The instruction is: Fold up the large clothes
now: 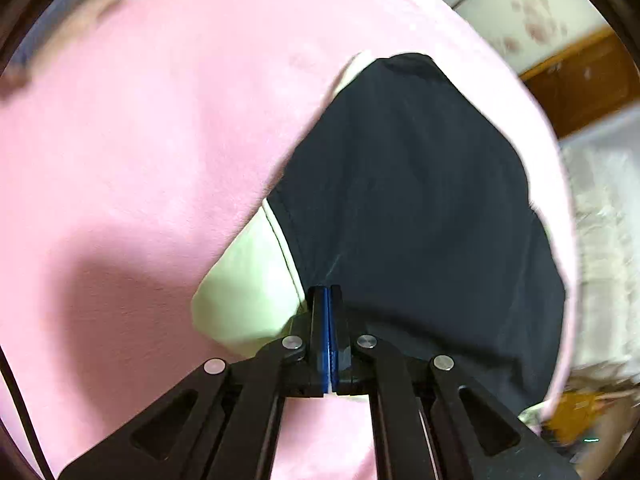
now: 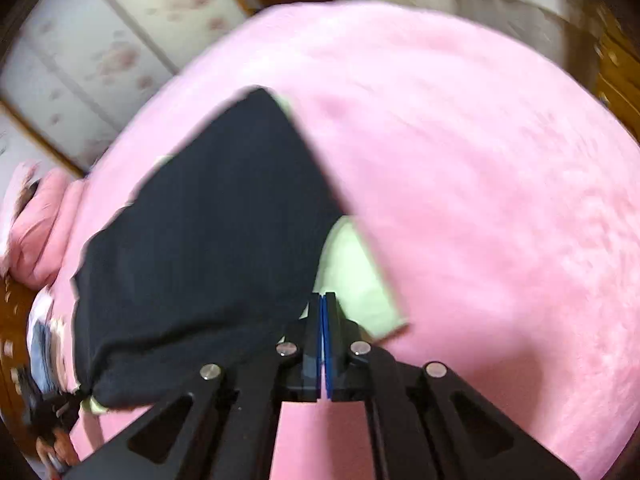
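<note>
Grippers — left gripper (image 1: 328, 292), right gripper (image 2: 324, 298) — pinch black shirt (image 1: 408, 200).

Bed with fuzzy pink blanket (image 2: 480, 160) covering its top. Lying flat on the blanket: one black garment (image 1: 412, 200) with pale green sleeves (image 1: 248, 280). Pink pillow (image 2: 40, 224) at the far end.

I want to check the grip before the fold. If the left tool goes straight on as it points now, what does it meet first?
The left tool is shut, its tips at the near edge of the black garment, beside its pale green sleeve. Going on, it would probably meet that black cloth first, though depth is unclear.
</note>
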The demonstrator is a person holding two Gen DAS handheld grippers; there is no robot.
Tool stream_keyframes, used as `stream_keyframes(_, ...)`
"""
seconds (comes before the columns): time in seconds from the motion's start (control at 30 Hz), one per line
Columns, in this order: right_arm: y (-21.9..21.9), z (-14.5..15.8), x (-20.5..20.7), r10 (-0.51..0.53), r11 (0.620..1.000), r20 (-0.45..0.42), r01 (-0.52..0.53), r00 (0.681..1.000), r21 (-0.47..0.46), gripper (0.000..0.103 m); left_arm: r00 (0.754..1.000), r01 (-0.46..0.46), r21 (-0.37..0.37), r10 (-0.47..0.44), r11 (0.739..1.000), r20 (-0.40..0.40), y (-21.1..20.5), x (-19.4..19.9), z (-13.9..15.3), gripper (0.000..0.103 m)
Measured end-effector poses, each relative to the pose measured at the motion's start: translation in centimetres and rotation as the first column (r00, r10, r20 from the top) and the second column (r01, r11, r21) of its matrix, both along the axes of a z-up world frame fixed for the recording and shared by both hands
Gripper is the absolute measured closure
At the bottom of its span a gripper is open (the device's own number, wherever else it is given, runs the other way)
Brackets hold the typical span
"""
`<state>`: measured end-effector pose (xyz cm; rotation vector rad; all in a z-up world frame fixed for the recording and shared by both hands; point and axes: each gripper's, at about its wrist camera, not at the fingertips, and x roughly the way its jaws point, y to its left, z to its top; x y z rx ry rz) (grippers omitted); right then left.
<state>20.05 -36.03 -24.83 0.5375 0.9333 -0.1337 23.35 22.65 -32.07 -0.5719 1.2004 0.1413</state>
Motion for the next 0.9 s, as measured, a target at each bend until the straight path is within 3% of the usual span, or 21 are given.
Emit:
stream_keyframes(0.03, 1.5, 0.6, -0.3, 0.054, 0.998, 0.068, -0.056, 0.996, 0.039, 0.103, 1.0, 0.013, 0.088, -0.015, 0.996, 0.021, -1.7, -0.6, 1.2, 0.096)
stream_keyframes(0.07, 3.1, 0.9, -0.5, 0.094, 0.993, 0.112, -0.102, 0.989, 0.067, 0.103, 0.999, 0.025, 0.11, -0.029, 0.994, 0.038, -3.0, -1.1, 1.8, 0.086)
stream_keyframes(0.1, 4.5, 0.9, -0.5, 0.127, 0.985, 0.129, -0.14, 0.983, 0.099, 0.103, 0.995, 0.066, 0.097, -0.072, 0.993, 0.068, -4.6, -1.7, 2.4, 0.086)
stream_keyframes(0.2, 9.4, -0.7, 0.4, 0.229, 0.944, 0.117, -0.25, 0.966, 0.217, 0.103, 0.969, 0.227, -0.043, -0.221, 0.973, 0.108, -9.9, -2.5, 2.7, 0.086)
stream_keyframes(0.23, 10.9, -1.1, 0.8, 0.252, 0.934, 0.111, -0.272, 0.961, 0.233, 0.103, 0.953, 0.293, -0.1, -0.283, 0.951, 0.108, -12.2, -2.3, 2.2, 0.086)
stream_keyframes(0.3, 13.5, -1.9, 2.0, 0.286, 0.92, 0.093, -0.3, 0.954, 0.253, 0.103, 0.93, 0.366, -0.146, -0.356, 0.919, 0.092, -15.2, -1.1, 1.1, 0.086)
stream_keyframes(0.37, 14.7, -2.5, 3.5, 0.296, 0.911, 0.082, -0.307, 0.952, 0.276, 0.103, 0.917, 0.399, -0.164, -0.39, 0.902, 0.088, -16.8, 0.3, 0.2, 0.086)
stream_keyframes(0.47, 15.0, -3.5, 6.2, 0.304, 0.895, 0.083, -0.314, 0.949, 0.316, 0.103, 0.923, 0.385, -0.215, -0.372, 0.898, 0.099, -17.9, 3.2, -0.8, 0.086)
stream_keyframes(0.57, 13.9, -4.5, 9.0, 0.306, 0.883, 0.096, -0.32, 0.947, 0.344, 0.103, 0.931, 0.363, -0.236, -0.344, 0.901, 0.118, -17.8, 5.7, -1.6, 0.086)
stream_keyframes(0.7, 13.1, -5.3, 13.8, 0.311, 0.87, 0.089, -0.321, 0.946, 0.375, 0.103, 0.949, 0.304, -0.201, -0.278, 0.931, 0.148, -17.5, 10.8, -1.9, 0.086)
stream_keyframes(0.77, 14.0, -5.2, 16.8, 0.359, 0.858, 0.075, -0.361, 0.93, 0.366, 0.103, 0.96, 0.262, -0.214, -0.23, 0.941, 0.161, -17.1, 12.9, -2.2, 0.086)
stream_keyframes(0.83, 14.0, -4.8, 18.5, 0.4, 0.856, 0.078, -0.403, 0.913, 0.323, 0.103, 0.962, 0.22, -0.167, -0.186, 0.961, 0.198, -16.6, 15.1, -2.3, 0.092)
stream_keyframes(0.9, 14.9, -4.5, 20.5, 0.45, 0.843, 0.095, -0.457, 0.888, 0.283, 0.103, 0.961, 0.168, -0.059, -0.15, 0.984, 0.234, -15.4, 18.2, -2.1, 0.102)
